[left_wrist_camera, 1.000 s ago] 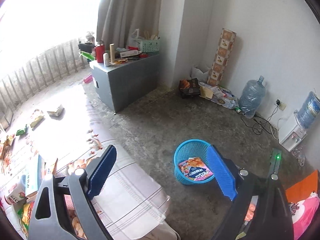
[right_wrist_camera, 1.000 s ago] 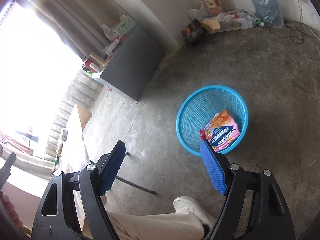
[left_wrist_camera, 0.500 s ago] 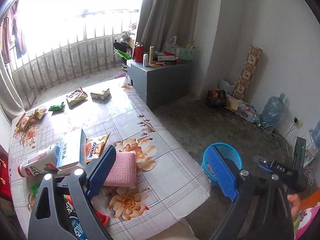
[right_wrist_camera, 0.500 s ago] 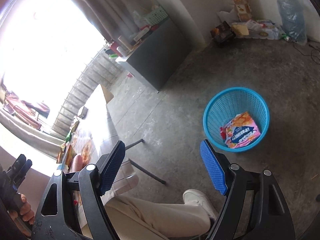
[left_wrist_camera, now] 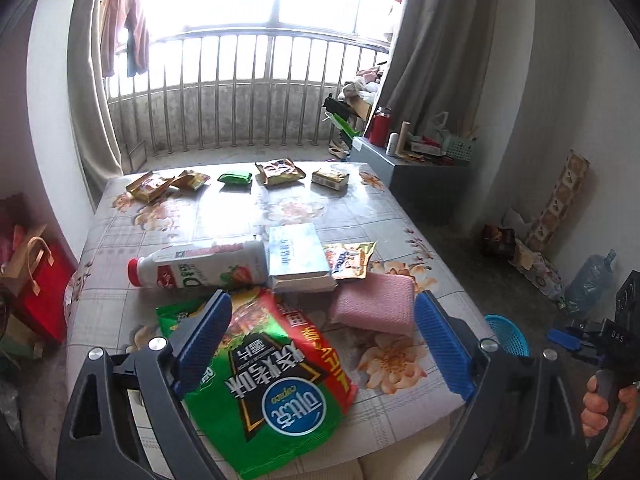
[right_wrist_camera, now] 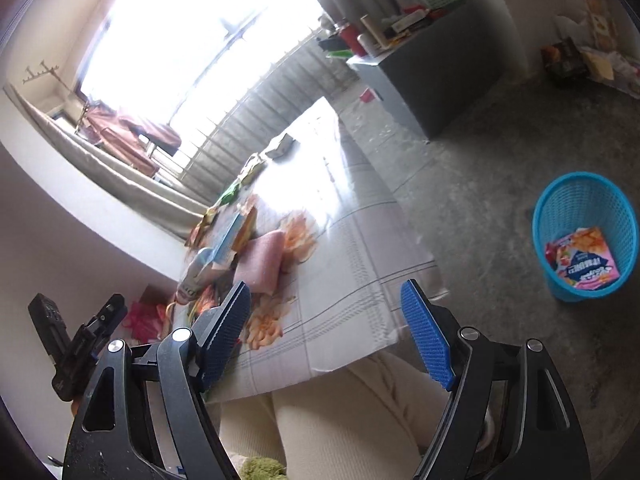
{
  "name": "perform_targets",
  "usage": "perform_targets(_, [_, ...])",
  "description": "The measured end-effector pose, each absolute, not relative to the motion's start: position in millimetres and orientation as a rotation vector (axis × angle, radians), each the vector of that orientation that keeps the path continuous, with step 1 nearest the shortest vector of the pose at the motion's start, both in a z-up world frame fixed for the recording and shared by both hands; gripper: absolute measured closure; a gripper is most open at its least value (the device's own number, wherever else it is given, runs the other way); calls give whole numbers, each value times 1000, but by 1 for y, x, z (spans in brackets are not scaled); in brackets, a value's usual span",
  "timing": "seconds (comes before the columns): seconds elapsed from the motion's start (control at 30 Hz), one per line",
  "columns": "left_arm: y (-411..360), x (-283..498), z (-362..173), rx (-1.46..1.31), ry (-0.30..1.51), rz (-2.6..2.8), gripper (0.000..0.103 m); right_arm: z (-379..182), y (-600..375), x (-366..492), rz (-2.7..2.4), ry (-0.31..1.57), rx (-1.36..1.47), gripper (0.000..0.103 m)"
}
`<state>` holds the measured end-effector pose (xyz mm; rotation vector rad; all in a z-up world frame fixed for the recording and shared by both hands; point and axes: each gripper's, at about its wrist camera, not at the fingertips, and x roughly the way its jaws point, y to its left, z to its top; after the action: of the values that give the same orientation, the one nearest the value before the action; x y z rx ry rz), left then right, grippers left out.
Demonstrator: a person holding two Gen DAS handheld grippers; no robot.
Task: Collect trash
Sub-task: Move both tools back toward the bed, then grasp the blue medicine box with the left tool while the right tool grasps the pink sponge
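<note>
Now: left gripper jaws spread wide, empty, above the green-and-red snack bag at the near edge of the table. Right gripper also wide apart, nothing between its pads, over the table corner. Blue basket on the floor, well apart, one pink packet inside
</note>
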<state>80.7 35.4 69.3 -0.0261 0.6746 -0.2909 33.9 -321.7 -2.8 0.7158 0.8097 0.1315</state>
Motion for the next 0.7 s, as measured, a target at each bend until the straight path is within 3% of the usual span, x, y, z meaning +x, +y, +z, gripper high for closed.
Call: perform_targets(0.7, [114,97,17,-162,723,-296,13,-2,-227,119,278,932,527,29])
